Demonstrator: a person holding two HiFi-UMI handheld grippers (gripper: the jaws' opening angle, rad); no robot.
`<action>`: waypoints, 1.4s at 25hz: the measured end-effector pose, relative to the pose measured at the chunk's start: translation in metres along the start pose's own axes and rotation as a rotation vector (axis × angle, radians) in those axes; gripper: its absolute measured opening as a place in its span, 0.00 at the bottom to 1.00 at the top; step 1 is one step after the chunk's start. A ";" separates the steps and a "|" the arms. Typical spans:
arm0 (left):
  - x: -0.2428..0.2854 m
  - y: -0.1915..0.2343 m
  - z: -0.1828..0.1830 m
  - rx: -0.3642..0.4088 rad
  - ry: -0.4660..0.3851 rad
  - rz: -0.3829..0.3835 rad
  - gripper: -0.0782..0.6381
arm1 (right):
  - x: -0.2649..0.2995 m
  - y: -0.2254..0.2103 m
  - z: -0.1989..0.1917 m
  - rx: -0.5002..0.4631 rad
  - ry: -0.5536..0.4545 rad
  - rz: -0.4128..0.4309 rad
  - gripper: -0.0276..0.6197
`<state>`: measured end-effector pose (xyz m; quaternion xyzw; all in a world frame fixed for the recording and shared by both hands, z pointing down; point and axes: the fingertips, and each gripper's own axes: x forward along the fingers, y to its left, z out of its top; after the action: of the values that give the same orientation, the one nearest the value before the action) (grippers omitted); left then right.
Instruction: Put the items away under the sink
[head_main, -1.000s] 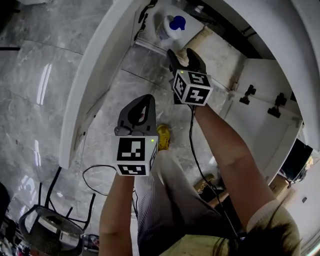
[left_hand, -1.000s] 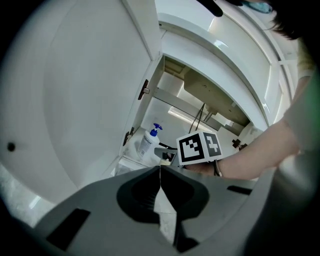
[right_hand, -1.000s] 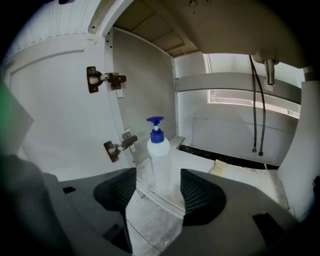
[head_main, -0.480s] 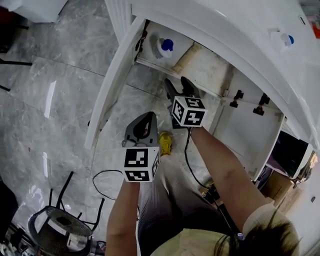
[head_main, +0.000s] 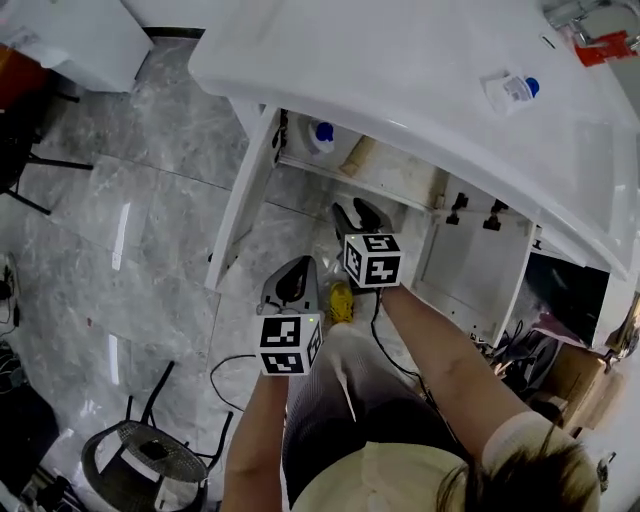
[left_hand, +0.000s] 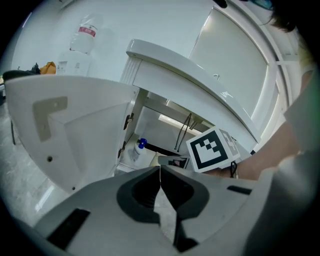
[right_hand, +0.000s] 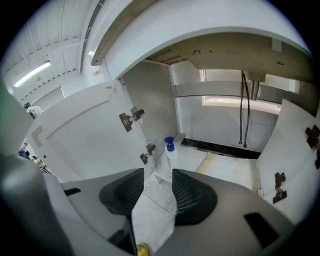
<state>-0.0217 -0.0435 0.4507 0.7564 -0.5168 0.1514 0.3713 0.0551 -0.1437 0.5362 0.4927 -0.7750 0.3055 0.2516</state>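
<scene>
Both grippers are hanging in front of the open sink cabinet (right_hand: 230, 172), and neither is carrying anything. Left gripper (left_hand: 160, 170) is sitting nearest the person, its two jaws pressing together with nothing between them. Right gripper (right_hand: 158, 175) is sitting just ahead and to its right, jaws standing apart, with only floor tile showing through the gap. One yellow shoe (head_main: 340, 300) is showing between the two grippers in the head view.

Two cabinet doors are hanging open: left door (head_main: 240, 200) and right door (head_main: 468, 268). Each is carrying two hinges in the right gripper view.

Inside, one blue-capped bottle (right_hand: 171, 150) is standing upright at the cabinet's front left corner, just beside the left door's hinges. Two hoses (right_hand: 245, 110) are running down in front of the back wall.

Farther off, one second bottle (head_main: 510, 90) is sitting on the white countertop (head_main: 400, 70), well apart from the cabinet opening.
</scene>
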 end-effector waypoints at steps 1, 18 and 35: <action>-0.005 -0.003 0.003 0.001 0.000 0.000 0.16 | -0.007 0.002 0.002 -0.001 0.003 0.002 0.33; -0.077 -0.038 0.058 -0.035 -0.039 -0.003 0.16 | -0.121 0.021 0.048 -0.011 -0.026 0.020 0.23; -0.121 -0.066 0.094 -0.006 -0.085 -0.012 0.16 | -0.203 0.044 0.090 0.016 -0.082 0.060 0.20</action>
<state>-0.0286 -0.0174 0.2857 0.7640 -0.5280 0.1154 0.3524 0.0855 -0.0708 0.3245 0.4834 -0.7966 0.2988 0.2063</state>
